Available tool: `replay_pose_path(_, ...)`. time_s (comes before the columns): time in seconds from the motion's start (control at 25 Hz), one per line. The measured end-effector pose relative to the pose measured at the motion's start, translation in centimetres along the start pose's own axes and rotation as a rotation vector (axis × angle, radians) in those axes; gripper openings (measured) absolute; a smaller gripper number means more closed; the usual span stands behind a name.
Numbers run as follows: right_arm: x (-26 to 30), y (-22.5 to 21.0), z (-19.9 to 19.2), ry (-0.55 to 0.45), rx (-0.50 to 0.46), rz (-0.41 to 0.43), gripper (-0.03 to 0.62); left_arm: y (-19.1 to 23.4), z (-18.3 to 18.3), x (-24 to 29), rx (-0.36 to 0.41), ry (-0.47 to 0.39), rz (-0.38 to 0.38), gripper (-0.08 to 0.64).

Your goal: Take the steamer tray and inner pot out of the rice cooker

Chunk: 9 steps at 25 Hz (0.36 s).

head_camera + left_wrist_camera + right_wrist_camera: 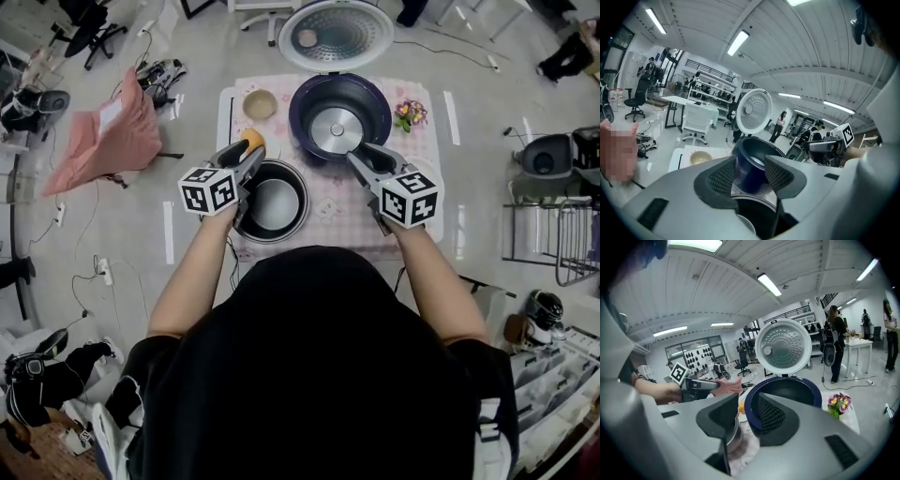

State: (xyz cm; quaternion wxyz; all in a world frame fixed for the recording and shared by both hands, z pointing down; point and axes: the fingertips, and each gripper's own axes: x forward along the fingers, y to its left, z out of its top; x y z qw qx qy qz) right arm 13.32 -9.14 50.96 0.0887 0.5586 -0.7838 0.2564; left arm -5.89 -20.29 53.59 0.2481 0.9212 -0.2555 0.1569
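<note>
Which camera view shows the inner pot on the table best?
The head view: nearly the whole inner pot shows from above. The left gripper view shows only part of its dark rim; the right gripper view, a sliver of its side.

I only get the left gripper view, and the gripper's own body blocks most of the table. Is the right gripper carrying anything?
Observer: No. In the right gripper view, the right gripper has its jaws apart with nothing between them.
Operator: What is the dark rim under my jaws?
Observer: In the head view it is the inner pot. It stands on the pink tablecloth, left of and nearer the person than the open rice cooker.
Operator: Is anything close to my jaws that I can't see?
Observer: An orange lies right beside the left gripper, just in front of the bowl.
</note>
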Motion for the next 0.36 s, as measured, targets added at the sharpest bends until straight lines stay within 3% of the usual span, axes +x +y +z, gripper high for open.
replay_pose_path(0.36,-2.4,-2.6,-0.3,-0.018,0.024,-0.066,0.137,-1.4,-0.6,2.4,0.025,0.051,-0.045,0.207)
